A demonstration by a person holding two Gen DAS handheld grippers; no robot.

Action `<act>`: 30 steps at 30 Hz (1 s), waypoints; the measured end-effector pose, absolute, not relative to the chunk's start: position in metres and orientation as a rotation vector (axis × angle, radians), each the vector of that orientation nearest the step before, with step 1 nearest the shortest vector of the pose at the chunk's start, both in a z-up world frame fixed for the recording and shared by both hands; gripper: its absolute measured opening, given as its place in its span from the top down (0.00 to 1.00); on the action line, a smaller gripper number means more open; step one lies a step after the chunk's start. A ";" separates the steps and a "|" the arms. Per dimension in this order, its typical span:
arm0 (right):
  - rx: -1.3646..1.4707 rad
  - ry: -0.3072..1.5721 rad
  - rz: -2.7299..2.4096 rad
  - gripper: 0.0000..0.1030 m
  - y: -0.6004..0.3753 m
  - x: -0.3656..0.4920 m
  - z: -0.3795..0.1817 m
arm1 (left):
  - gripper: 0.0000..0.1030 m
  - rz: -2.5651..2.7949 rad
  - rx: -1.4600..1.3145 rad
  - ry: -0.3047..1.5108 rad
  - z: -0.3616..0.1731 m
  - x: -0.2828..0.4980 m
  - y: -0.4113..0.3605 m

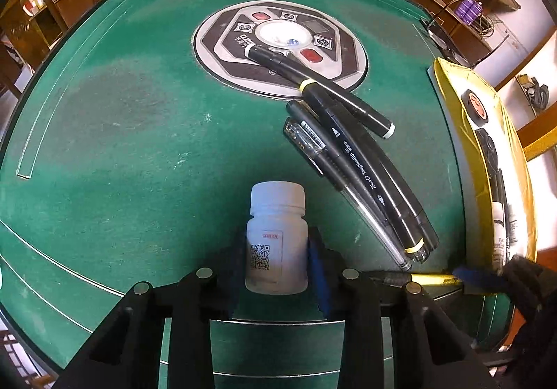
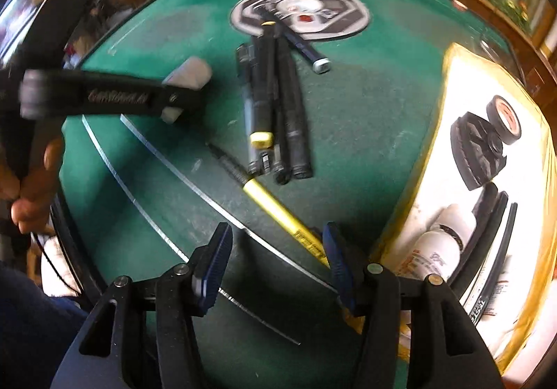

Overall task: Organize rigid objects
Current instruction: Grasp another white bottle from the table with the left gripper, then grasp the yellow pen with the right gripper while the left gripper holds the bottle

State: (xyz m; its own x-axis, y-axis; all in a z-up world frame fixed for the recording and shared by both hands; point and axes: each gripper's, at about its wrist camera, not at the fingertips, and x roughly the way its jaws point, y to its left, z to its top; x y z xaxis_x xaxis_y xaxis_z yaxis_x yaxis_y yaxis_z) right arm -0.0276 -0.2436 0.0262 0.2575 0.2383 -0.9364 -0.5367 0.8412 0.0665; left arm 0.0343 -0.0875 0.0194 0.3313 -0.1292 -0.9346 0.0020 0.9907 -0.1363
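Observation:
A white pill bottle [image 1: 276, 239] with a QR label stands between the pads of my left gripper [image 1: 276, 270], which is shut on it; the right wrist view shows that gripper [image 2: 174, 93] blurred, with the bottle [image 2: 189, 74] in it. A yellow-and-black pen [image 2: 278, 211] lies on the green felt, and its near end runs under the right finger of my right gripper [image 2: 276, 242]. Those jaws stand wide apart with nothing gripped. Several black pens and markers [image 1: 365, 162] [image 2: 275, 110] lie in a bundle near the table's middle.
A yellow tray [image 1: 449, 93] [image 2: 463, 75] at the right edge holds a tape roll [image 2: 504, 117], a black folded item, white bottles [image 2: 442, 242] and pens. A round control panel [image 1: 278, 47] sits mid-table. A person's hand [image 2: 31, 187] is at the left.

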 end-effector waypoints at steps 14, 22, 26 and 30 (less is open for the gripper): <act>-0.217 1.238 0.627 0.80 -0.238 -0.027 0.029 | 0.66 -0.099 -0.089 1.221 0.019 0.036 -0.090; -0.271 1.252 0.617 0.70 -0.216 -0.032 0.022 | 0.66 -0.136 -0.082 1.210 0.019 0.034 -0.088; -0.343 1.239 0.573 0.92 -0.208 -0.033 0.018 | 0.66 -0.148 -0.060 1.201 0.019 0.032 -0.090; -0.293 1.231 0.556 0.92 -0.215 -0.035 0.022 | 0.66 -0.164 -0.088 1.193 0.018 0.032 -0.085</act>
State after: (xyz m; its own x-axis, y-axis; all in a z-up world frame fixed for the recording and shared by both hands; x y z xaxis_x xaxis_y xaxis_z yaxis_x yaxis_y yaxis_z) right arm -0.0349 -0.2149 0.0218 0.2242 0.2415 -0.9442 -0.5484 0.8321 0.0826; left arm 0.0318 -0.0853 0.0184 0.3585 -0.1734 -0.9173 0.0800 0.9847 -0.1548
